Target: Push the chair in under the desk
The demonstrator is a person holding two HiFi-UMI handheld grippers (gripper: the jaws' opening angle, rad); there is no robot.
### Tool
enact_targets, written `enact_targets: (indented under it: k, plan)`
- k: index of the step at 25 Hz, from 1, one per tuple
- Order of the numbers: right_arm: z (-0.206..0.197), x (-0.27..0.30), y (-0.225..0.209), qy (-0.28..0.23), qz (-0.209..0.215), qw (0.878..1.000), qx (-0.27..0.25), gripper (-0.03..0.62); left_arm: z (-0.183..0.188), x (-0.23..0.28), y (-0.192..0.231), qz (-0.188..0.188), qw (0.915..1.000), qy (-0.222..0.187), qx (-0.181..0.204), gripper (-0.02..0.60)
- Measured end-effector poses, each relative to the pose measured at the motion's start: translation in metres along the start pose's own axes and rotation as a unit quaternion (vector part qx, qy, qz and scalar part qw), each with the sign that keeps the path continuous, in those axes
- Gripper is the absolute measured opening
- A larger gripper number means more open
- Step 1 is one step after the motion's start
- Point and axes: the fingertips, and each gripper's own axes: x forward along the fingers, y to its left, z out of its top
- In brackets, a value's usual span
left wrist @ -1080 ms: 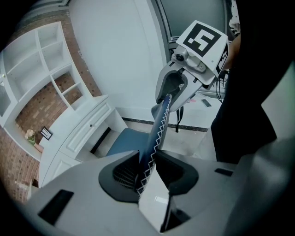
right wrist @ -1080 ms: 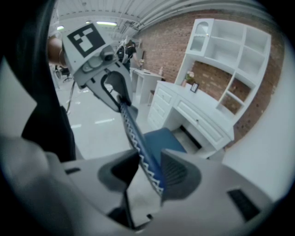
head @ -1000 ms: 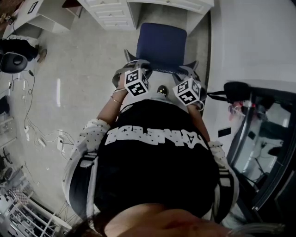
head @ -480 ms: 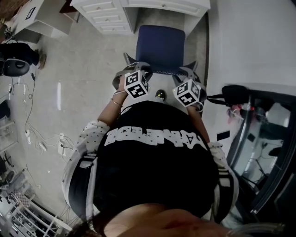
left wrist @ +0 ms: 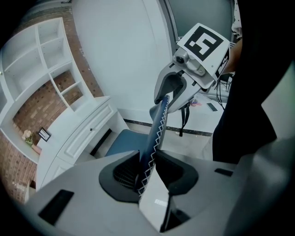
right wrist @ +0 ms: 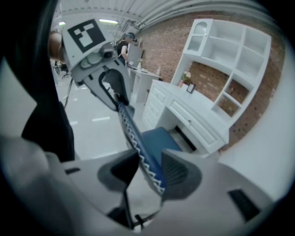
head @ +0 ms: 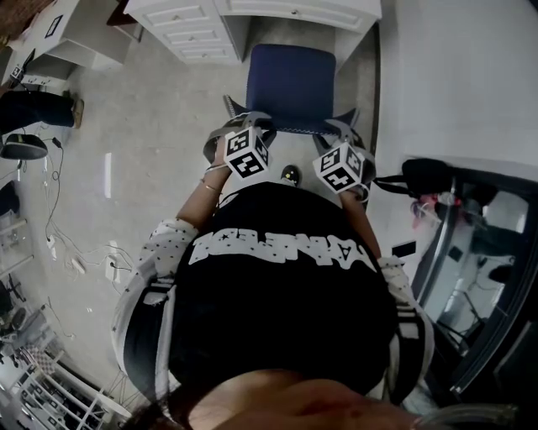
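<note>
Fingers of left gripper (head: 238, 120) and right gripper (head: 343, 126) tight on one blue chair (head: 292, 80), one desk (head: 296, 7) ahead.

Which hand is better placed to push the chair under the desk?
Neither alone: the left gripper and right gripper each clamp one end of the backrest, with the desk straight ahead. Probably push evenly with both.

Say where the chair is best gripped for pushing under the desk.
The backrest, by its thin top edge, from behind, one grip near each end: the edge fits between jaws, and the push runs straight at the desk. The left tool and right tool grip there now.
</note>
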Motion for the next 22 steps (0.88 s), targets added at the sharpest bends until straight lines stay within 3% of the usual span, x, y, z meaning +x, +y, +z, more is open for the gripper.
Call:
enact_targets:
  k: [22]
  plan:
    - [0.007, 0.019, -0.026, -0.019, 0.015, 1.0, -0.02, 0.17, 0.007, 0.014, 0.028, 0.021, 0.9995, 0.016, -0.016, 0.141]
